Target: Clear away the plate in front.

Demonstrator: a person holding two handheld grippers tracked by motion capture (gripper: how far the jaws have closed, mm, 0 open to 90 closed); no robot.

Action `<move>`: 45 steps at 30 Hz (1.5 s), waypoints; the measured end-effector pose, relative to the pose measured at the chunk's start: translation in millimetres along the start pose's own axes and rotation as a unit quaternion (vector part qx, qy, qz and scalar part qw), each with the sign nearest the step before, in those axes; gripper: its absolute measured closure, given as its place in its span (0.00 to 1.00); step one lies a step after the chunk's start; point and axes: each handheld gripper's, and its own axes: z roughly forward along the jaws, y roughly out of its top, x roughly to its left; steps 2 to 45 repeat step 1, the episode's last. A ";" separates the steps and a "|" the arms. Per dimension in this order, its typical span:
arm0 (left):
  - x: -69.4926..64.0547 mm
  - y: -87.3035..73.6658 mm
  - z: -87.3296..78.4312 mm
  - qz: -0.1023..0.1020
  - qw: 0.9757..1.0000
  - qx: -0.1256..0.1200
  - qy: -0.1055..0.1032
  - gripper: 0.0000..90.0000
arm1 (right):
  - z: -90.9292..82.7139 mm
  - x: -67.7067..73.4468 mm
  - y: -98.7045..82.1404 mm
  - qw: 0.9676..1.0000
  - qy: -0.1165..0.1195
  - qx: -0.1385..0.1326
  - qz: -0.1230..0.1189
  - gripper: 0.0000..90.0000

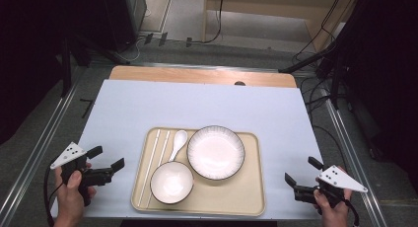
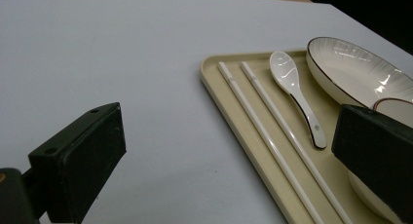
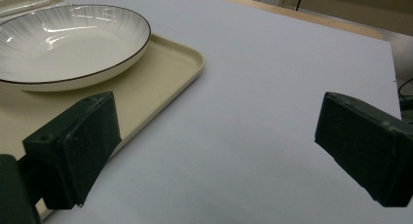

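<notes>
A beige tray (image 1: pixel 254 187) lies on the white table cover. It holds a wide white plate (image 1: pixel 216 151), a smaller white bowl (image 1: pixel 171 182), a white spoon (image 1: pixel 177 144) and a pair of white chopsticks (image 1: pixel 154 160). My left gripper (image 1: pixel 106 157) is open, hovering left of the tray with nothing between its jaws. My right gripper (image 1: pixel 301 170) is open to the right of the tray, also holding nothing. In the left gripper view the chopsticks (image 2: pixel 272 136) and spoon (image 2: pixel 297 95) lie ahead. The plate (image 3: pixel 68 44) and tray edge (image 3: pixel 185 70) sit left in the right gripper view.
The white cover (image 1: pixel 197 103) leaves the wooden table's far edge (image 1: pixel 197 75) bare. Metal rails (image 1: pixel 345 138) run along both sides of the table. Cables (image 1: pixel 315 49) trail on the floor beyond, near dark stands.
</notes>
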 end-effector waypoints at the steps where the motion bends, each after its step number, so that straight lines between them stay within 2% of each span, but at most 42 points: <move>1: 1.3 -0.3 0.1 -0.002 1.000 -0.001 0.001 0.00 | 0.2 0.1 0.0 1.000 0.000 0.000 0.001 0.03; 45: 1.3 -0.3 0.1 -0.002 1.000 -0.001 0.001 0.00 | 0.2 0.1 0.0 1.000 0.000 0.000 0.001 0.03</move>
